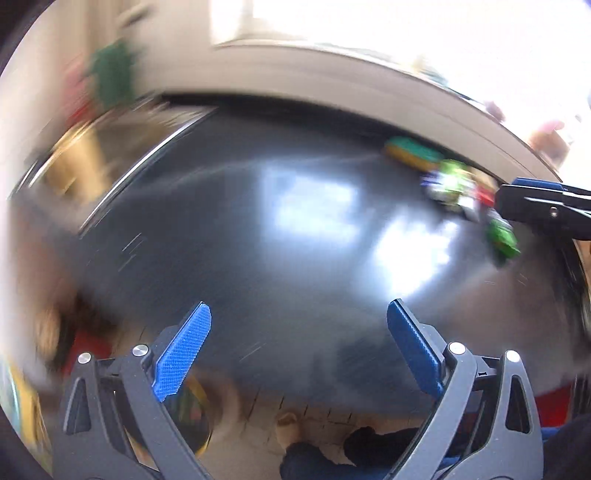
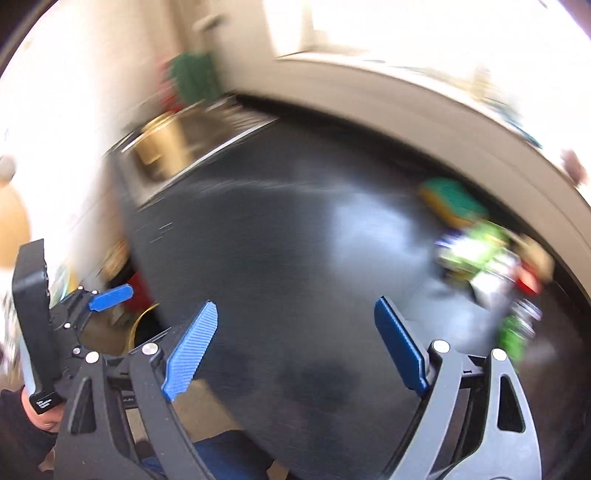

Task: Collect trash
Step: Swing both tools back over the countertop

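Observation:
Both views are motion-blurred. A heap of crumpled wrappers, green, white and red, lies at the far right of a dark glossy countertop; it also shows in the right wrist view. A green and yellow sponge lies beside the heap, also seen in the right wrist view. My left gripper is open and empty above the counter's near edge. My right gripper is open and empty, left of the heap. The right gripper shows at the left wrist view's right edge, next to the heap.
A steel sink with a brass-coloured pot sits at the counter's far left. A pale wall and bright window run behind the counter. A round bin with a yellow rim stands on the floor below the counter's left end.

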{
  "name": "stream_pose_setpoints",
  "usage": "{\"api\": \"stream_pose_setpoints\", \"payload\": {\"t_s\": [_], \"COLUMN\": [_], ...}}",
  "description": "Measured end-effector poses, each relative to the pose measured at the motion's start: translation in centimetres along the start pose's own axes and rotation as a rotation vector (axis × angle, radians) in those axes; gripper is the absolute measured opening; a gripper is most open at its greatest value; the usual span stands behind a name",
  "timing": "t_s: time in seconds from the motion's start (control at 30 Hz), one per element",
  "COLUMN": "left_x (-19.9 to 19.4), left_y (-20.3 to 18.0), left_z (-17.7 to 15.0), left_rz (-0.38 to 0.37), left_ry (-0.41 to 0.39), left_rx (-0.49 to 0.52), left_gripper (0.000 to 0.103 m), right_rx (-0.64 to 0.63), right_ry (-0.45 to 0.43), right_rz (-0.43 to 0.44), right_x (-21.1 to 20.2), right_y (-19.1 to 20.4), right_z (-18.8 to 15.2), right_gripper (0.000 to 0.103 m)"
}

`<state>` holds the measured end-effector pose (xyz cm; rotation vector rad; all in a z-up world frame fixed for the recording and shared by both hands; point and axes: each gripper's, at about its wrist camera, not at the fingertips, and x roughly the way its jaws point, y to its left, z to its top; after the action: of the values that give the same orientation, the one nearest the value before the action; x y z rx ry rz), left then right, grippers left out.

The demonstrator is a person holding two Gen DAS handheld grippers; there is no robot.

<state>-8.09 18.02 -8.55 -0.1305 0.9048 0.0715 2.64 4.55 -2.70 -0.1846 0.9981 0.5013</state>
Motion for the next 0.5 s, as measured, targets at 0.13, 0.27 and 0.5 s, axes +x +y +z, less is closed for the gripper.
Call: {"api": "stream_pose_setpoints", "payload": {"t_s": [0.13,0.27,0.5], "left_x": [1.8,2.9,3.6], "left_y": [-7.4,-13.1,-17.7], "left_z": [3.7,5.8,6.6], "left_rz": [-0.106,-0.155,-0.203], "left_ry": [0.0,-0.002,0.014], "left_rx": [0.154,0.269,0.364], "left_gripper": [0.093,0.093,0.093], "right_rx": [0.179,0.299,0.383], "right_ry": [-0.045,-0.061,-0.057], "right_rz": [-0.116,-0.181,-0.209], "right_x": [-3.8,-6.2,-8.0], "right_y": [-8.3,-14.0,-17.6], "right_z": [-2.6,-5.0,-7.7], "right_gripper": [0.084,0.084,0.084]}}
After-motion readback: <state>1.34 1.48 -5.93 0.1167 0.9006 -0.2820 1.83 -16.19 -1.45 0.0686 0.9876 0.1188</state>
